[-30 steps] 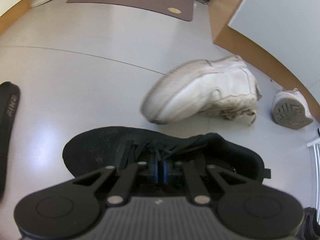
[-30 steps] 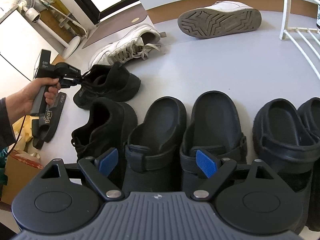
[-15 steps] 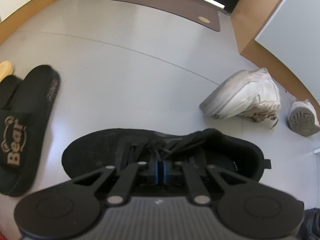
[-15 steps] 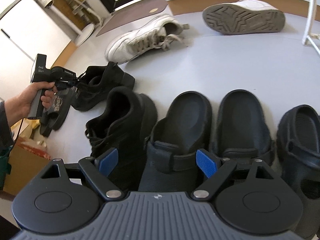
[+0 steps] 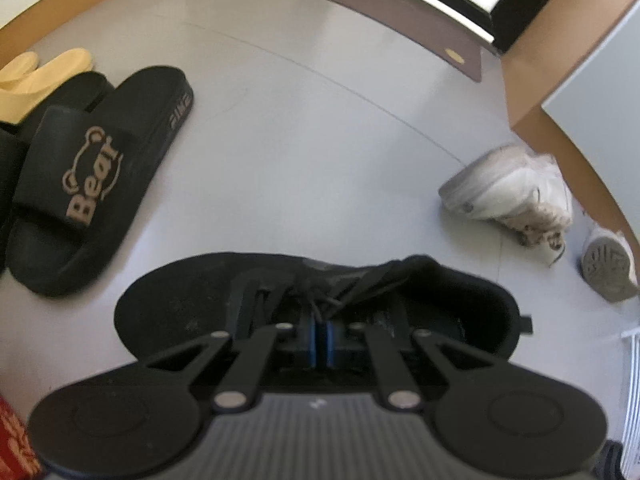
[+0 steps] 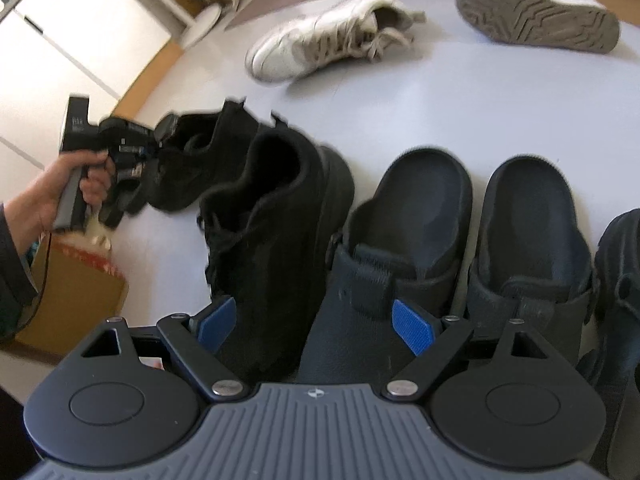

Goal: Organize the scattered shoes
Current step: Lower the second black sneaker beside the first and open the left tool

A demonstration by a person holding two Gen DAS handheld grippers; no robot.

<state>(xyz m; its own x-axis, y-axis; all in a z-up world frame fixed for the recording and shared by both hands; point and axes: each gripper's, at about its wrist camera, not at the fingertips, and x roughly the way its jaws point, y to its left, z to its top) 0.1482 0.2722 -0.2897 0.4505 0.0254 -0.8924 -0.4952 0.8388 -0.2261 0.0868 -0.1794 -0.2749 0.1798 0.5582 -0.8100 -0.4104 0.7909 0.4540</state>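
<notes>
My left gripper (image 5: pixel 320 338) is shut on the laces and tongue of a black sneaker (image 5: pixel 192 304) and holds it over the grey floor. From the right wrist view, a person's hand carries that gripper (image 6: pixel 132 148), with the held sneaker (image 6: pixel 200 148) just left of its mate. The second black sneaker (image 6: pixel 280 216) stands at the left end of a row with two dark clogs (image 6: pixel 404 216) (image 6: pixel 528 232). My right gripper (image 6: pixel 316 326) is open above that sneaker and the first clog, holding nothing. Two white sneakers (image 6: pixel 320 40) (image 6: pixel 536 12) lie beyond, one on its side.
A black "Bear" slide (image 5: pixel 92 176) and yellow slippers (image 5: pixel 40 72) lie at the left. A cardboard box (image 6: pixel 68 288) sits near the hand. Another dark clog (image 6: pixel 624 280) ends the row at the right. A brown mat (image 5: pixel 384 20) and a white rack (image 5: pixel 634 380) border the floor.
The left gripper carried the black sneaker away from the white sneakers, over toward the slides and up beside its mate. The right gripper shifted slightly left along the row, still open.
</notes>
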